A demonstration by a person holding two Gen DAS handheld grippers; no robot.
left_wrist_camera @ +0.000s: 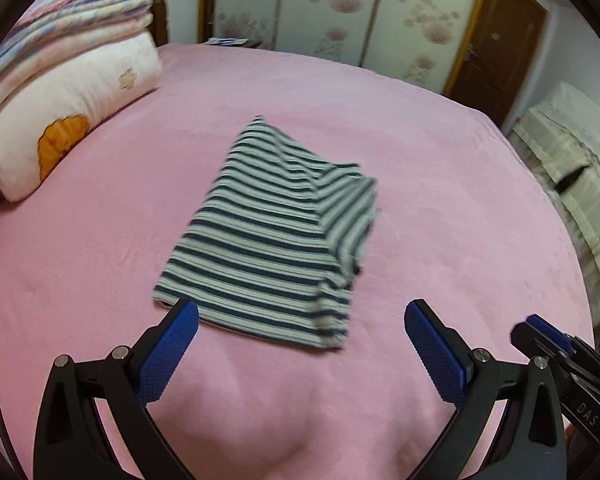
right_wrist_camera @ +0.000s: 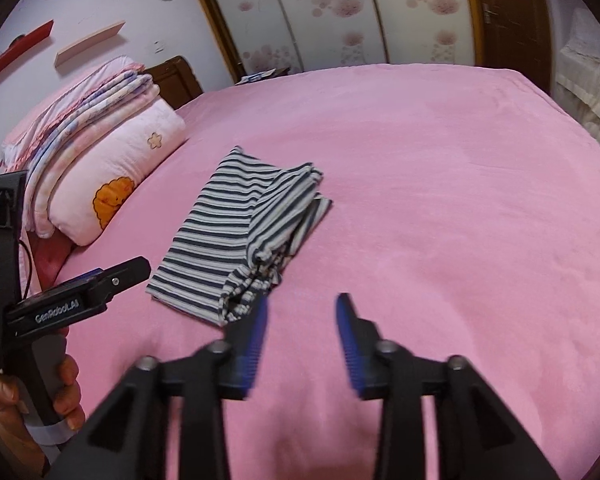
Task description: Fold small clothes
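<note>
A small garment with dark and white stripes [left_wrist_camera: 268,236] lies partly folded on the pink bed [left_wrist_camera: 440,200]; its right side is doubled over and bunched. It also shows in the right wrist view [right_wrist_camera: 236,232]. My left gripper [left_wrist_camera: 300,312] is open and empty, just short of the garment's near edge, its left finger by the near left corner. My right gripper [right_wrist_camera: 302,306] is open and empty, its left finger by the garment's near right corner. The left gripper also shows in the right wrist view [right_wrist_camera: 100,280], held in a hand.
A white pillow with an orange print [left_wrist_camera: 72,120] and a stack of folded blankets [left_wrist_camera: 72,16] lie at the bed's far left. A floral wardrobe [left_wrist_camera: 340,8] and a brown door [left_wrist_camera: 500,40] stand beyond the bed. A covered piece of furniture [left_wrist_camera: 572,168] stands at the right.
</note>
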